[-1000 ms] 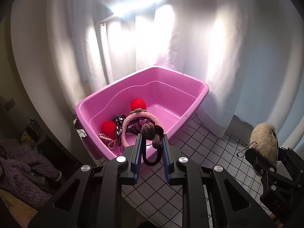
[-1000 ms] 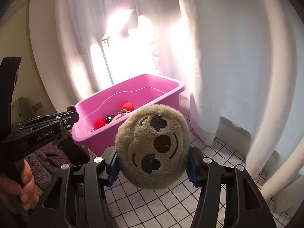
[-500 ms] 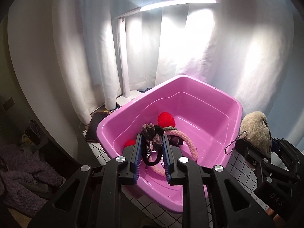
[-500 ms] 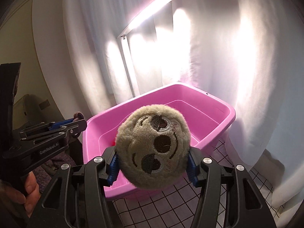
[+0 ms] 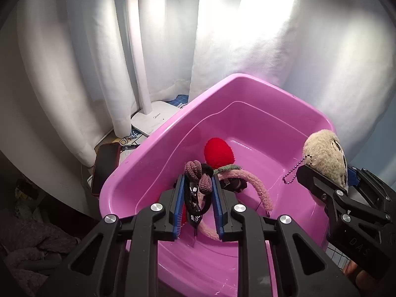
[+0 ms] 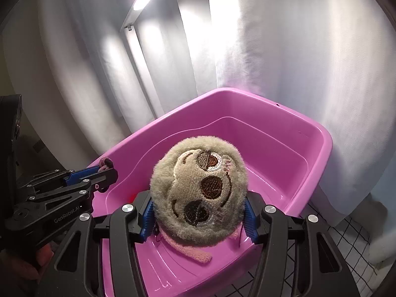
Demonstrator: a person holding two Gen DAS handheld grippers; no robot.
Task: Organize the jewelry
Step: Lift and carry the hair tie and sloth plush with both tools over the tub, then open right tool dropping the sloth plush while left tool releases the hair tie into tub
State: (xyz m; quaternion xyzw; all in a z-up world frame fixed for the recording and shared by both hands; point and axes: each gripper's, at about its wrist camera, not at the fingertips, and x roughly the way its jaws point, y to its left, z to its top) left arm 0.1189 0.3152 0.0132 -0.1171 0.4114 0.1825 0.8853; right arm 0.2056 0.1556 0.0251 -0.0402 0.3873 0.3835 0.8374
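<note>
Over the pink tub [image 5: 247,113]: left gripper [image 5: 198,193] pinching a knitted hair tie [image 5: 200,175], right gripper [image 6: 198,212] clamping a plush sloth keychain [image 6: 198,193]; next, probably releasing both inside.

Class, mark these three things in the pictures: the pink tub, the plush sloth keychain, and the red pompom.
pink tub [image 5: 250,80], left wrist view, on its far rim.
plush sloth keychain [image 6: 198,193], right wrist view, on its embroidered face.
red pompom [image 5: 219,153], left wrist view, on its fuzzy middle.
</note>
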